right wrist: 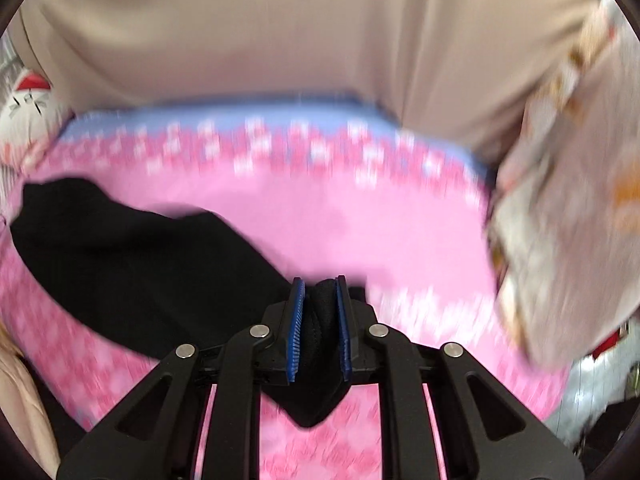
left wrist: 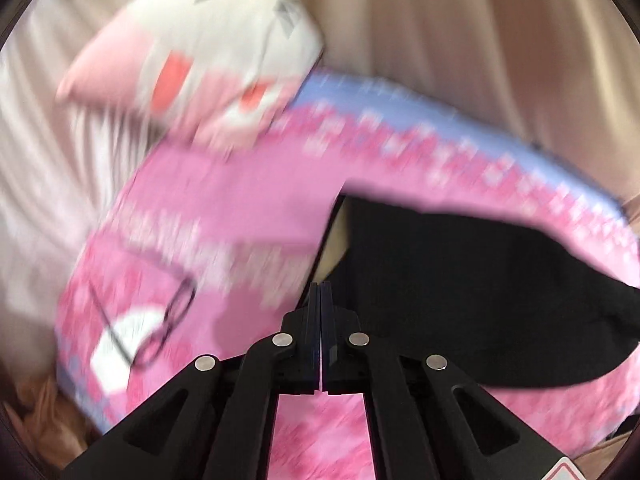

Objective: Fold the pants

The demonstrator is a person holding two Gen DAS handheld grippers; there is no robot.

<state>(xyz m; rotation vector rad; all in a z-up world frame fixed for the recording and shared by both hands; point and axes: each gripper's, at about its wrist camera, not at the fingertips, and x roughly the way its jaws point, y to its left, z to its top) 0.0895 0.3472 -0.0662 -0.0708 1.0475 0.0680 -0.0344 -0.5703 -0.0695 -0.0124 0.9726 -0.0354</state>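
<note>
In the left wrist view, heavily blurred, a white and pink printed pillow (left wrist: 208, 52) is seen at the upper left, resting against the far edge of a pink patterned bedspread with a pale blue border (left wrist: 240, 208). A thin black cord (left wrist: 168, 320) lies looped on the bedspread at the lower left. The left gripper (left wrist: 321, 292) is seen at the lower centre with its fingers pressed flat together and nothing visibly clamped between them. Just right of the tips, the black fabric pants (left wrist: 460, 280) are spread over the bedspread toward the right edge. Cream curtain folds (left wrist: 480, 40) hang behind the bed. In the right wrist view, the pants (right wrist: 132, 264) are draped from the left of the bedspread to the centre, where a bunched fold is pinched between the blue-padded fingers of the right gripper (right wrist: 319, 292), held at a narrow gap, and a point of cloth hangs below them. A pale printed cushion (right wrist: 560, 220) is seen, blurred, at the right.
</note>
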